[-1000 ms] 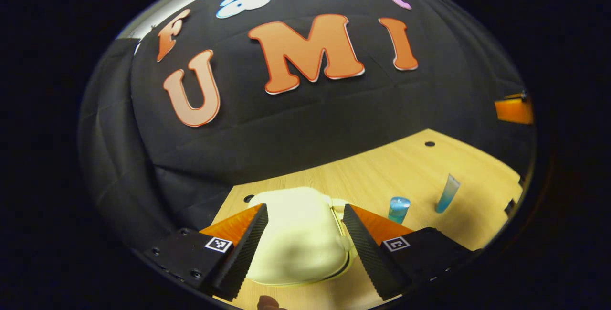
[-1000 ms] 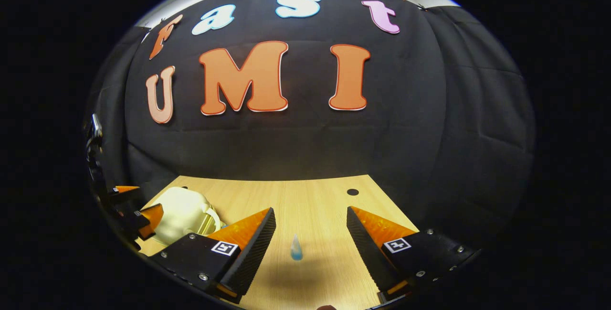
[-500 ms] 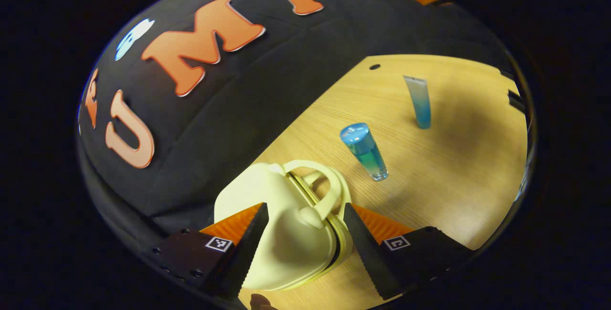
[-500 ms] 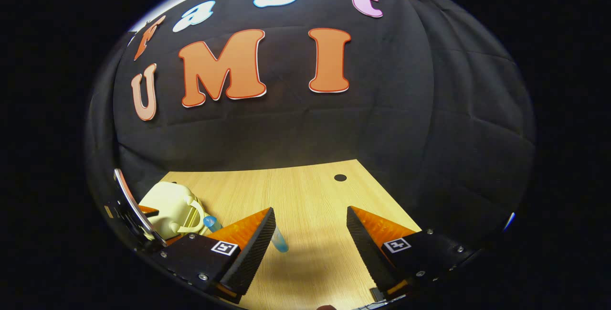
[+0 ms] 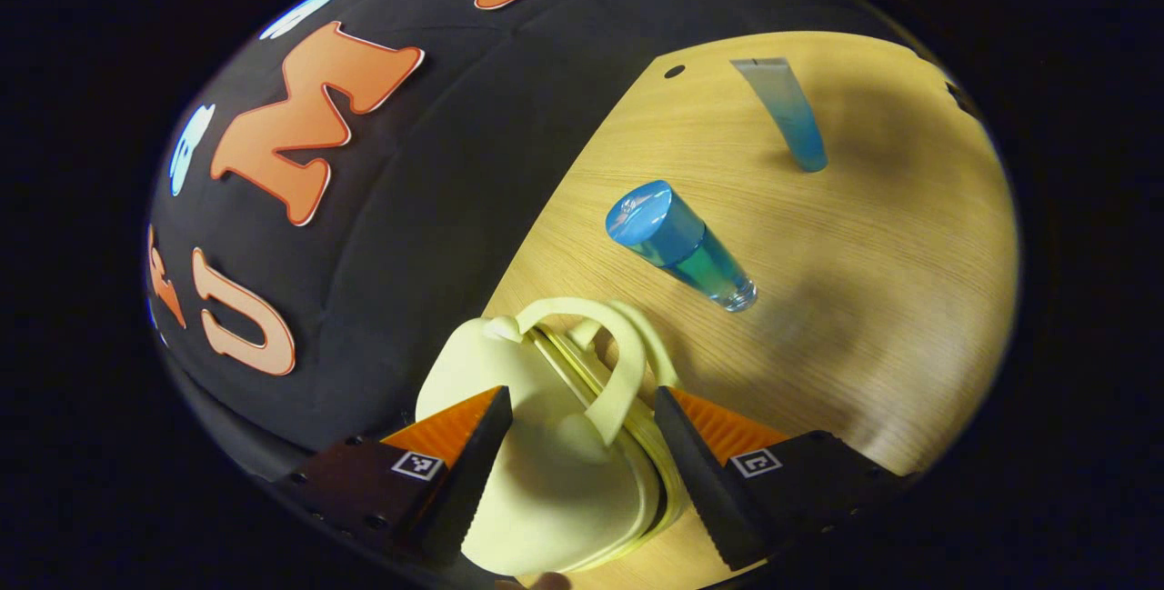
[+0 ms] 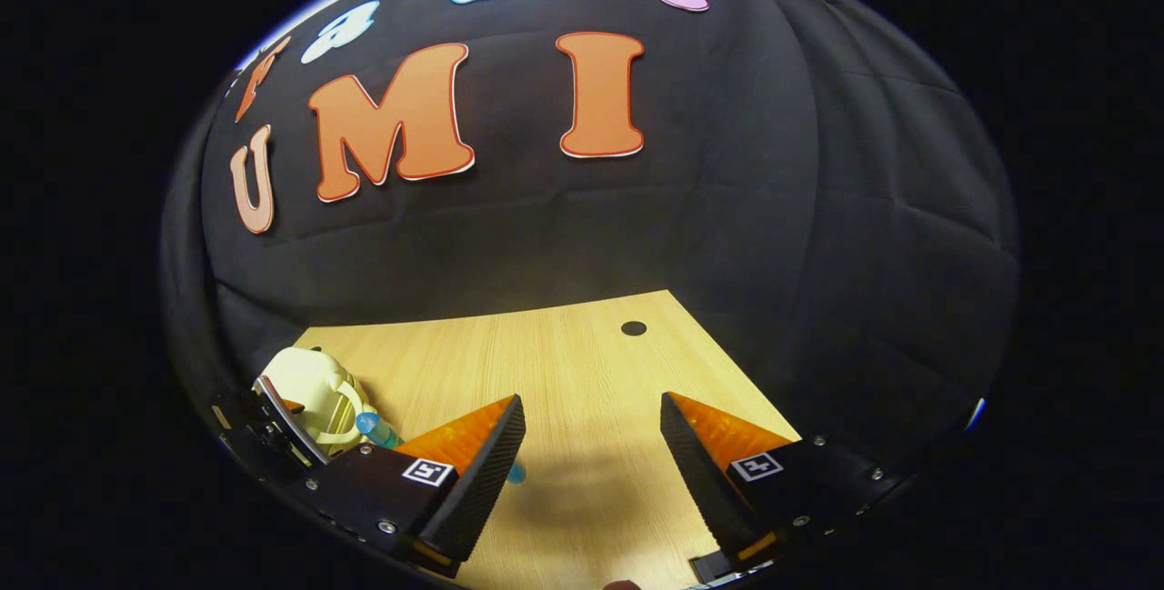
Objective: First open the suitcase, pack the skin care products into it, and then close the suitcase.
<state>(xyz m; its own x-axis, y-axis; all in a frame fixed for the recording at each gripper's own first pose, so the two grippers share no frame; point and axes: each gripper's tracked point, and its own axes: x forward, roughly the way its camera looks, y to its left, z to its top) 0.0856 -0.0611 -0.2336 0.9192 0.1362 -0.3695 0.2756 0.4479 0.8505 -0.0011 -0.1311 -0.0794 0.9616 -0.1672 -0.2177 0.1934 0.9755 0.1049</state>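
Left tongs [image 5: 582, 445] tilted further; suitcase [image 5: 546, 472] base cut off.

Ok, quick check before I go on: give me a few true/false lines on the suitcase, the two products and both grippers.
1. The suitcase lies between the left gripper's open fingers. True.
2. The bottle is inside the suitcase. False: it stands on the table.
3. The tube is on the table beyond the bottle. True.
4. The right gripper holds the tube. False: it is open and holds nothing.
5. The suitcase is wide open. False: its halves look closed.
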